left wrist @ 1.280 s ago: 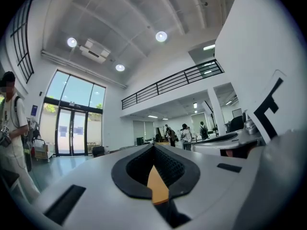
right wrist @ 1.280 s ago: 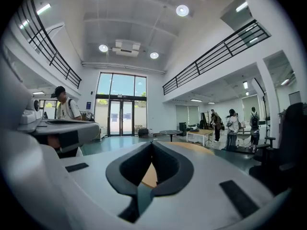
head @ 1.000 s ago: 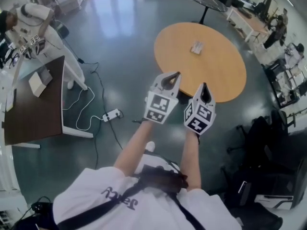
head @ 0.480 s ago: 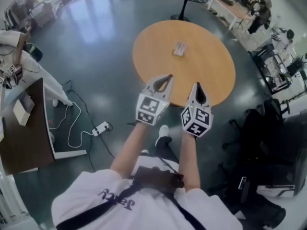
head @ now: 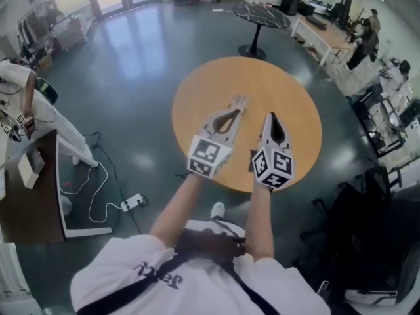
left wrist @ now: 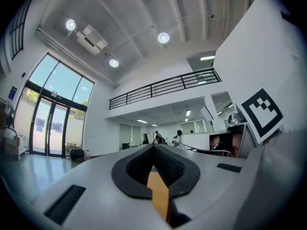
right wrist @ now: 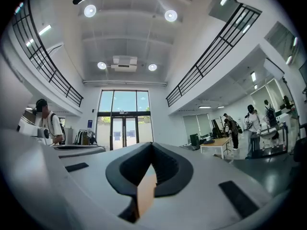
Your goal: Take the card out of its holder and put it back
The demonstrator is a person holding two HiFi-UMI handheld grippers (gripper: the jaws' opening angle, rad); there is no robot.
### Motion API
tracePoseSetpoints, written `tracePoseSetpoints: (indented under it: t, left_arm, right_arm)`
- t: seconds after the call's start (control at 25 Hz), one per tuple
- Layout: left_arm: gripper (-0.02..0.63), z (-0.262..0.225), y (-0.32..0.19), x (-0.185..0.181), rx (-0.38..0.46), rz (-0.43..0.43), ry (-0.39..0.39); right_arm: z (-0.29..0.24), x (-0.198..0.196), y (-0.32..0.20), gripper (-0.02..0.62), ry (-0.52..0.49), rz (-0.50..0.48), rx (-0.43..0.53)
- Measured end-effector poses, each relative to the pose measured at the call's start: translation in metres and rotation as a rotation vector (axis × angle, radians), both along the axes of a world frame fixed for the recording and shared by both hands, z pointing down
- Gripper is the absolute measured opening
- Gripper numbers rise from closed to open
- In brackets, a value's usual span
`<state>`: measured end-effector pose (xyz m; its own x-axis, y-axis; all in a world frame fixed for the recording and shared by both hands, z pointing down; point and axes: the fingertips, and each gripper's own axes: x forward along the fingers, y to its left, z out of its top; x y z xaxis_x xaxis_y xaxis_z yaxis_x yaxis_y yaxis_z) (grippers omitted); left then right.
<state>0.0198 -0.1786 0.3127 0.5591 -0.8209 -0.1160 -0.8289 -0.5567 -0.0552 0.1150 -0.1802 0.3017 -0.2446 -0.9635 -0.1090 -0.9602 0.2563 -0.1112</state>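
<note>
In the head view a small pale card holder [head: 240,100] lies near the middle of the round wooden table [head: 197,110]; too small to make out the card. My left gripper [head: 237,110] hovers over the table, its shut tips just short of the holder. My right gripper [head: 272,117] is held beside it, a little to the right, shut and empty. Both gripper views point up into the hall and show only closed jaws, the left gripper [left wrist: 153,146] and the right gripper [right wrist: 152,145], with nothing between them.
A dark round table [head: 262,15] stands behind the wooden one. A desk [head: 26,195] with a person [head: 20,90] is at the left, and a power strip with cables [head: 131,202] lies on the floor. Black chairs [head: 367,195] crowd the right side.
The person has walked up to the wooden table. Both grippers, earlier short of its near edge, now hang over it, and the holder sits right at the left gripper's tip.
</note>
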Motion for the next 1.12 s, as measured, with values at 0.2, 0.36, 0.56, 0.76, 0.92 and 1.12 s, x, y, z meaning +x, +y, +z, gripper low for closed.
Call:
tracePoseSetpoints:
  t: [0.2, 0.36, 0.56, 0.76, 0.92, 1.12]
  left_arm:
    - [0.011, 0.001, -0.022, 0.018, 0.028, -0.004, 0.006]
    - [0.011, -0.011, -0.043, 0.015, 0.064, -0.005, -0.020]
    - [0.011, 0.016, -0.075, 0.014, -0.037, -0.062, 0.008]
    - [0.011, 0.036, -0.092, 0.020, -0.105, -0.054, 0.032]
    - [0.011, 0.064, -0.103, 0.019, -0.105, -0.040, -0.079]
    - [0.012, 0.105, -0.115, 0.014, -0.164, 0.018, -0.106]
  right_arm:
    - [0.017, 0.015, -0.041, 0.005, 0.041, -0.043, -0.023]
    - [0.048, -0.003, -0.060, 0.005, 0.031, -0.116, -0.086]
    - [0.045, 0.001, -0.073, 0.005, 0.038, -0.129, -0.057]
    - [0.051, 0.011, -0.092, 0.005, 0.040, -0.116, -0.071]
    - [0.067, 0.004, -0.098, 0.006, 0.053, -0.106, -0.091]
    - [0.093, 0.009, -0.111, 0.006, 0.064, -0.069, -0.148]
